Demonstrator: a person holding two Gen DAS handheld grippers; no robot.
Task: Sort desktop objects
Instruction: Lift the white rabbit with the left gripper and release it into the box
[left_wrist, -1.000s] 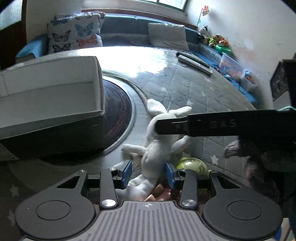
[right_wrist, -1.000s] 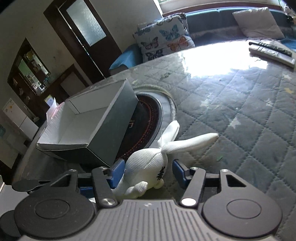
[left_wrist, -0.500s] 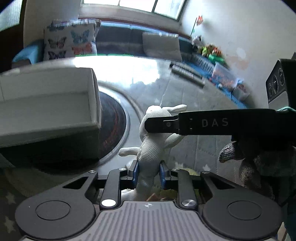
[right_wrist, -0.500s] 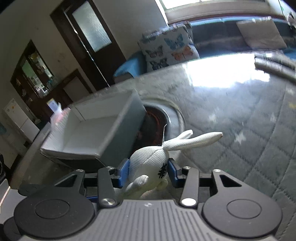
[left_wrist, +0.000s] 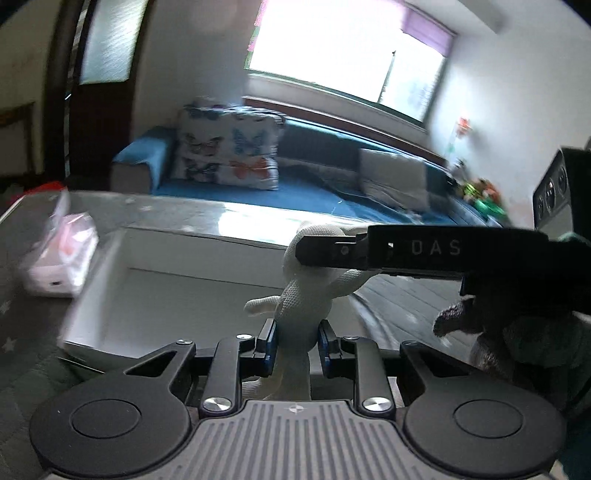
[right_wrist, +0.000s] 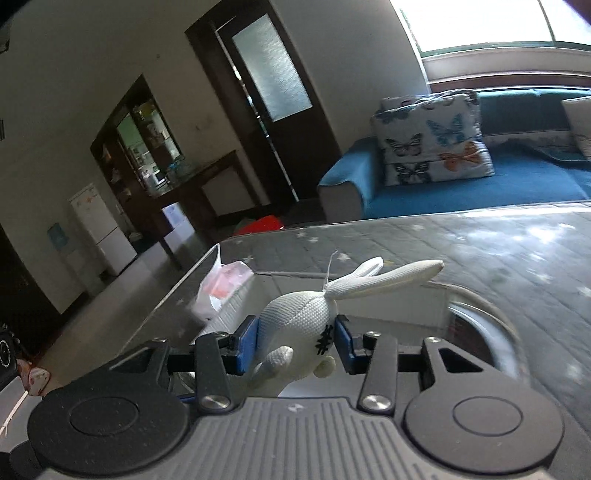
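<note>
A white plush rabbit (left_wrist: 303, 295) hangs in the air, gripped at both ends. My left gripper (left_wrist: 295, 341) is shut on its lower body. My right gripper (right_wrist: 295, 343) is shut on its head (right_wrist: 295, 325), the long ears pointing right. In the left wrist view one of the right gripper's black fingers (left_wrist: 417, 251) crosses the rabbit's head. Just behind and below the rabbit lies the open white box (left_wrist: 177, 280), whose far wall (right_wrist: 388, 310) also shows in the right wrist view.
A soft tissue pack (left_wrist: 59, 258) lies left of the box, near the table's corner (right_wrist: 221, 288). The quilted grey table top (right_wrist: 480, 251) stretches to the right. A gloved hand (left_wrist: 517, 332) holds the right gripper. A blue sofa with a butterfly cushion (right_wrist: 432, 140) stands behind.
Both grippers closed on the rabbit, lifted it off the table and carried it left to the white box. The yellow-green ball and other items under it have left view.
</note>
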